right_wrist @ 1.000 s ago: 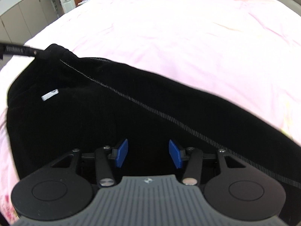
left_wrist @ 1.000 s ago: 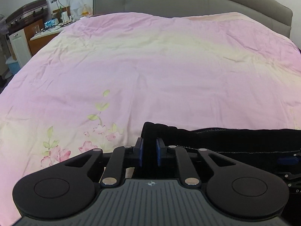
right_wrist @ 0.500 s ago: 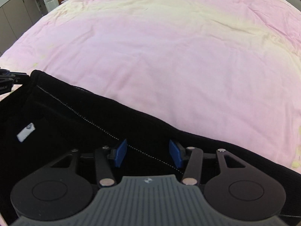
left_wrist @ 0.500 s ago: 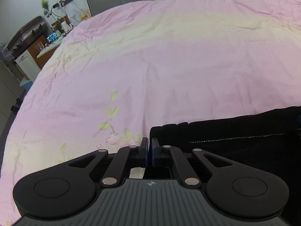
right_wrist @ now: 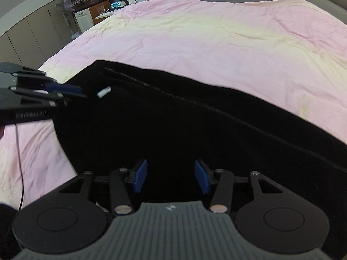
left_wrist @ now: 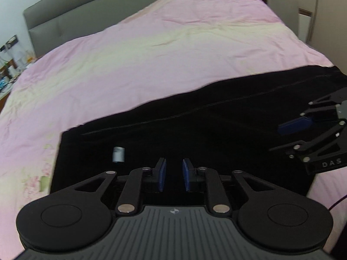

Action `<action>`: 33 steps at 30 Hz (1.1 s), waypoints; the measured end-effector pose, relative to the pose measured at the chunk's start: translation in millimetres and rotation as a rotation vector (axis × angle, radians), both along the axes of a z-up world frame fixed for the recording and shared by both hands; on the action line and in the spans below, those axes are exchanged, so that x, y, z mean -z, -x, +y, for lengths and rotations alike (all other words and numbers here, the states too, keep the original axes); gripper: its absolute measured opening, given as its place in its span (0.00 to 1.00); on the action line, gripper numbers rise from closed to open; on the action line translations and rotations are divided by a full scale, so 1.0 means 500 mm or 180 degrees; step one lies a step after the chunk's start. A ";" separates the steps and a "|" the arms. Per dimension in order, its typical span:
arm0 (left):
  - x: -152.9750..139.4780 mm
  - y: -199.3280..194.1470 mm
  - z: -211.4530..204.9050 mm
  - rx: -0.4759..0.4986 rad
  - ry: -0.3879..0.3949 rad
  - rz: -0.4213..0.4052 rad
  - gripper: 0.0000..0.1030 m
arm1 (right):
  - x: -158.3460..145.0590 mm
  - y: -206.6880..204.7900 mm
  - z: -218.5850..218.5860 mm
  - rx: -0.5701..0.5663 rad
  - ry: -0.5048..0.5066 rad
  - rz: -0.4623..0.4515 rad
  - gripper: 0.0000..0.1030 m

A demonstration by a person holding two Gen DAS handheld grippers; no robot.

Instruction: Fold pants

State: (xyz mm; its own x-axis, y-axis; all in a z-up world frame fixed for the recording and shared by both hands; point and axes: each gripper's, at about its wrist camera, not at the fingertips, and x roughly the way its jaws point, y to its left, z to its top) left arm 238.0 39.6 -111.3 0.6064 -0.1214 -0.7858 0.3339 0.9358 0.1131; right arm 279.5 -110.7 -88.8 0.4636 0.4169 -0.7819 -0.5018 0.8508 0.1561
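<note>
Black pants (left_wrist: 216, 130) lie flat on the pink bedspread, a stitched seam running along them and a small white label (left_wrist: 118, 154) near the left end. They also show in the right wrist view (right_wrist: 173, 130), with the label (right_wrist: 104, 91) near their far left corner. My left gripper (left_wrist: 174, 174) hovers over the pants' near edge, jaws slightly apart and empty. My right gripper (right_wrist: 170, 175) is open and empty above the middle of the pants. Each gripper shows in the other's view, the right (left_wrist: 292, 125) and the left (right_wrist: 65, 90).
The pink floral bedspread (left_wrist: 141, 54) covers the bed, with a grey headboard (left_wrist: 86, 2) behind. A nightstand with clutter (right_wrist: 97, 13), a fan (right_wrist: 63, 0) and cabinets stand off the bed's left side. A thin cable (right_wrist: 19, 162) hangs by the left gripper.
My left gripper has let go of the pants' corner and opened slightly. The pants now lie spread flat on the bed. Both grippers have lifted back over the near edge.
</note>
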 end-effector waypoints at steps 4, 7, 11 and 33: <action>0.059 0.023 -0.088 0.0062 0.0184 0.0119 0.22 | 0.036 0.093 -0.074 0.0258 0.0133 -0.0108 0.45; 0.106 0.005 -0.129 -0.0026 0.0212 0.0220 0.22 | 0.065 0.108 -0.107 0.0413 0.0410 -0.0237 0.45; 0.173 -0.055 -0.146 -0.0242 0.0083 0.0500 0.21 | 0.116 0.096 -0.149 0.0526 0.0483 -0.0045 0.45; 0.040 -0.182 -0.365 -0.0089 0.0578 0.0383 0.36 | 0.019 0.057 -0.790 0.2626 -0.0612 0.0525 0.49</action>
